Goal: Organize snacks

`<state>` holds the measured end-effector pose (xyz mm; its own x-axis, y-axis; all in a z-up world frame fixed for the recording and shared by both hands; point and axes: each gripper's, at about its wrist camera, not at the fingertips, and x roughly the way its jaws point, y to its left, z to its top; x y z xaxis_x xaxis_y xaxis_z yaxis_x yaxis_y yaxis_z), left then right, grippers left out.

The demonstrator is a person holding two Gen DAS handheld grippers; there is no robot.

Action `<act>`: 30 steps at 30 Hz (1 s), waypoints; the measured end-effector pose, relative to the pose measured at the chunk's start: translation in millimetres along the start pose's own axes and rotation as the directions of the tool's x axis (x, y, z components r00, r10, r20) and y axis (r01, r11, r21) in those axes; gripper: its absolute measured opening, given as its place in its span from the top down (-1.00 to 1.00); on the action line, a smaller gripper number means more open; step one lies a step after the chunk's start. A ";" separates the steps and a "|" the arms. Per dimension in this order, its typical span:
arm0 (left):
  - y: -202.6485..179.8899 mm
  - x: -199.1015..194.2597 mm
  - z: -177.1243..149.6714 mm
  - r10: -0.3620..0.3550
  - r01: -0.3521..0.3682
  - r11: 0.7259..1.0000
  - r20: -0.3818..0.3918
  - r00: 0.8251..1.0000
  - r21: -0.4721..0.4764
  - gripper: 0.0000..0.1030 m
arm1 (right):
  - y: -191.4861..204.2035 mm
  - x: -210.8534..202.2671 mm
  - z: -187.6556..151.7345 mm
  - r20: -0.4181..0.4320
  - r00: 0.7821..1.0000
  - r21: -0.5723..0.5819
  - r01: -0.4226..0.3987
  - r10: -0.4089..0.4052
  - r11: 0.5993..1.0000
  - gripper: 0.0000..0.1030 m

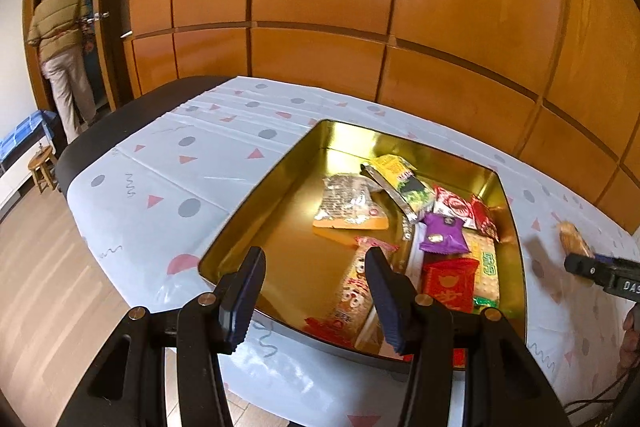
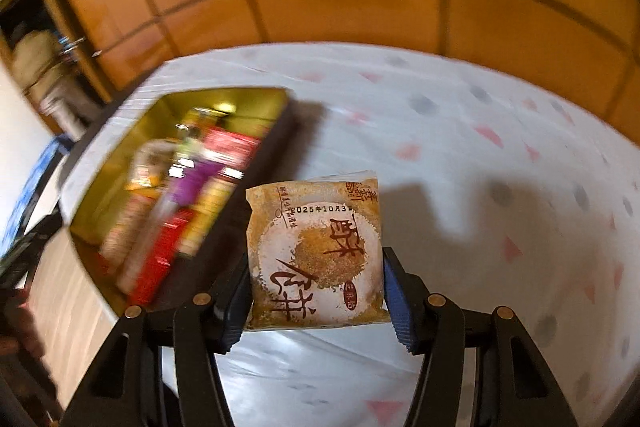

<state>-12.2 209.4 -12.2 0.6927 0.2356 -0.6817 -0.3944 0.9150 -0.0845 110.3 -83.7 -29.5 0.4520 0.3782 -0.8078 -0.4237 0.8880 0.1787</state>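
Observation:
A gold tin box [image 1: 280, 183] on the patterned tablecloth holds several snack packets, among them a purple packet [image 1: 444, 234] and a red packet [image 1: 450, 285]. My left gripper [image 1: 316, 297] is open and empty over the box's near edge. My right gripper [image 2: 316, 295] is shut on a brown pastry packet [image 2: 316, 251] with Chinese print and holds it above the cloth, right of the box [image 2: 240, 99]. In the left wrist view the right gripper [image 1: 576, 265] shows at the right edge with the pastry packet [image 1: 574, 243].
The table [image 1: 120, 131] has a dark rounded edge at left, with wooden floor below. A wood-panelled wall [image 1: 360, 7] stands close behind the table. A person [image 1: 64, 43] stands in a doorway at far left, near a small stool [image 1: 42, 167].

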 end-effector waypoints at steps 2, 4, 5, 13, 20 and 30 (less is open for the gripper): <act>3.2 -2.4 2.3 0.007 -0.007 1.000 0.009 1.000 -0.007 -0.02 | 23.7 -2.3 8.8 0.011 0.999 -0.049 -0.037 0.037 0.998 -0.15; 7.1 -4.4 4.2 0.015 -0.015 1.000 0.019 1.000 -0.015 -0.02 | 50.6 -2.0 18.3 0.013 0.997 -0.108 -0.078 0.080 0.991 -0.15; 9.4 -5.5 5.3 0.022 -0.021 1.000 0.025 0.999 -0.020 -0.02 | 59.1 -0.1 23.0 0.013 0.996 -0.126 -0.090 0.092 0.988 -0.15; 24.4 -2.2 6.5 0.052 -0.051 0.998 0.027 0.998 -0.048 -0.02 | 143.1 49.0 51.9 -0.052 0.991 -0.271 -0.135 0.126 0.953 -0.15; 28.7 1.9 5.9 0.059 -0.058 0.997 0.019 0.998 -0.055 -0.02 | 166.8 116.2 45.8 -0.190 0.979 -0.304 -0.129 0.073 0.944 -0.15; 33.0 7.6 4.4 0.068 -0.068 0.995 0.001 0.998 -0.069 -0.02 | 149.7 111.4 47.5 -0.179 0.968 -0.227 -0.214 0.175 0.950 -0.52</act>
<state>-17.3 242.8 -16.9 0.6645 0.2979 -0.6854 -0.4816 0.8720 -0.0878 134.5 103.8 -66.1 0.2225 0.4749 -0.8515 -0.6773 0.7035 0.2154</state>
